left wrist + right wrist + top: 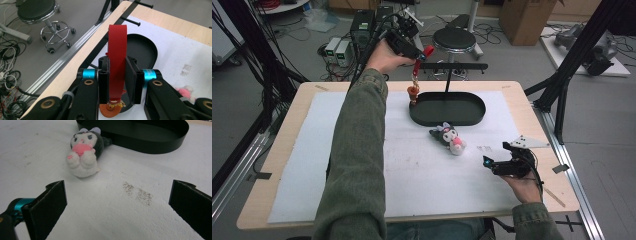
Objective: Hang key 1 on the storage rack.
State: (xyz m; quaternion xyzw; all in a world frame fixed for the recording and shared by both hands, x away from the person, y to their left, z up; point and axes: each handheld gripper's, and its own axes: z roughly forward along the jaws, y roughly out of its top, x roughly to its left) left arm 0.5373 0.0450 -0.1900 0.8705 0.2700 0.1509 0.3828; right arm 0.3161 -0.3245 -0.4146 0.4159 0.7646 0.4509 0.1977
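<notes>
Strap [117, 62] is red, flat and glossy, clamped between the jaws of the left gripper [117, 82]. It loops out past the jaw tips and curls over at the far end. Near end carries a small gold chain link and an orange round charm [109, 112], partly hidden under the gripper body. In the high view the strap [421, 59] hangs down from the left gripper [418, 56], with the charm [413, 92] dangling just at the left end of the black oval tray [447, 119], above or touching the rim; cannot tell which. Left arm in an olive sleeve [359, 150] reaches far across the desk [287, 150].

Tray sits on a white mat [327, 170], with a black T-shaped stand [451, 67] rising behind it. Plush toy [85, 153], black head, white body, pink nose patch, lies on the mat just in front of the tray, apart from it.

Right gripper [117, 205] is wide open, nothing between the jaws, low over the mat and pointing at the plush. In the high view it [494, 161] sits near the right desk edge, well apart from the plush [449, 137].
</notes>
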